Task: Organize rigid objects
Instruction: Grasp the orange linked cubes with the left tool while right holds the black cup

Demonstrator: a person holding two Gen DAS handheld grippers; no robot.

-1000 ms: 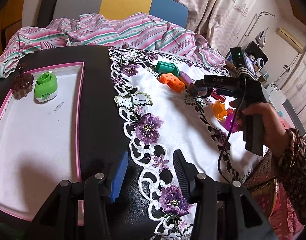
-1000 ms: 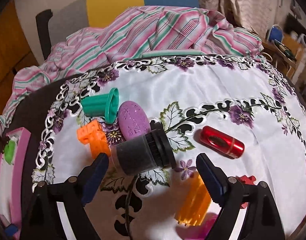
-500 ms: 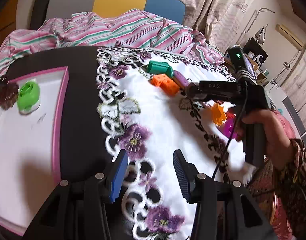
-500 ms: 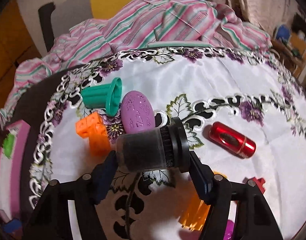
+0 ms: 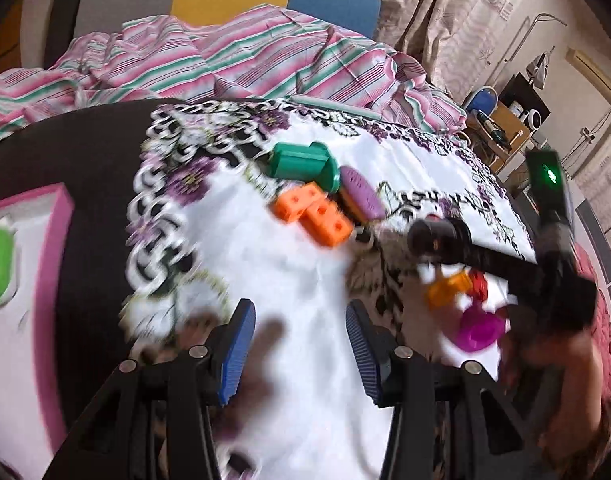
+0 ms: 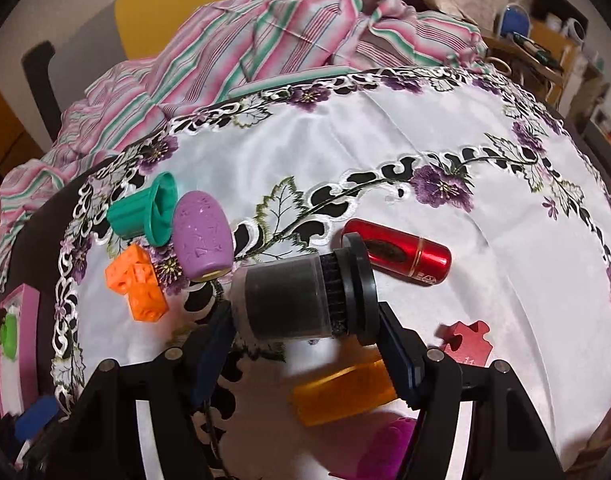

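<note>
Right jaws: right gripper (image 6: 305,320) has clamped onto the dark jar (image 6: 289,300), spread a second ago; pickup looks made.
Left jaws: left gripper (image 5: 297,344) opening on nothing, swung from the pink tray (image 5: 53,280) toward the orange blocks (image 5: 313,216) at 12 o'clock.
Hidden: tray cut off at 9 o'clock; cloth (image 5: 289,272) blurred.

White tablecloth (image 6: 385,152): satin-like cloth, soft sheen, embroidered cutwork border. Striped fabric (image 6: 265,40) at far edge: matt woven cloth, creased. Red cylinder (image 6: 401,252): glossy, metallic-looking finish with a gold band. Black canister (image 6: 293,296): dull frosted wall, ribbed collar. Purple oval piece (image 6: 201,236): matt, lightly embossed. Green flanged piece (image 6: 145,212) and orange block (image 6: 139,284): smooth matt plastic. Amber piece (image 6: 341,396): translucent plastic.
</note>
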